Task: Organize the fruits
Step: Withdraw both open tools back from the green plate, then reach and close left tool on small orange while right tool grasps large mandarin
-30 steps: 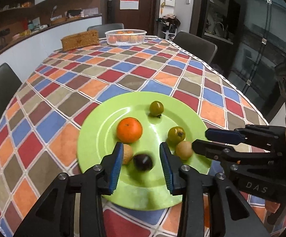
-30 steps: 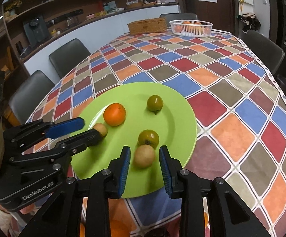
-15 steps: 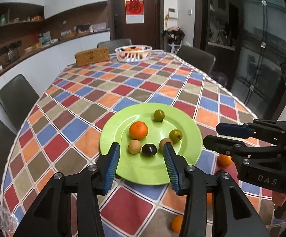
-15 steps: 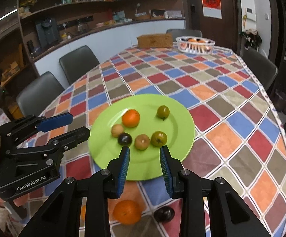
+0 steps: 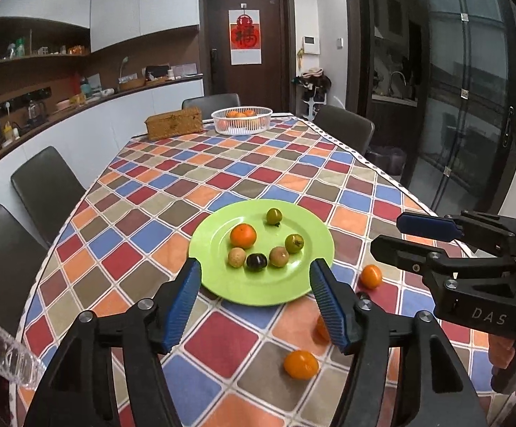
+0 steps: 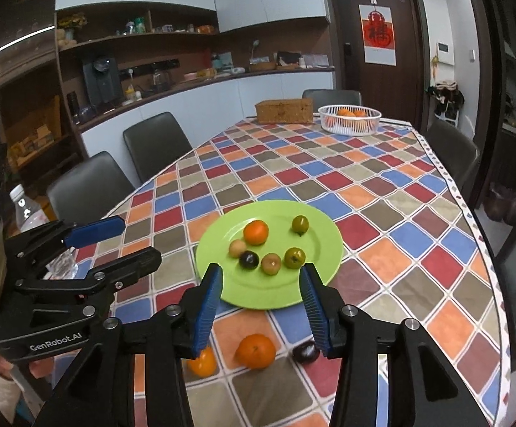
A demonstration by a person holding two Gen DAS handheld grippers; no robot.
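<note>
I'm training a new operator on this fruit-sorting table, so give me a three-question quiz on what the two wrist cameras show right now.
1. True or false: both the left gripper and the right gripper are open and hold nothing.
2. How many fruits lie on the green plate?
   A. four
   B. six
   C. eight
3. Fill in: the dark plum off the plate lies on the ____, beside a large orange.

Key: 1 true. 2 B. 3 tablecloth.
</note>
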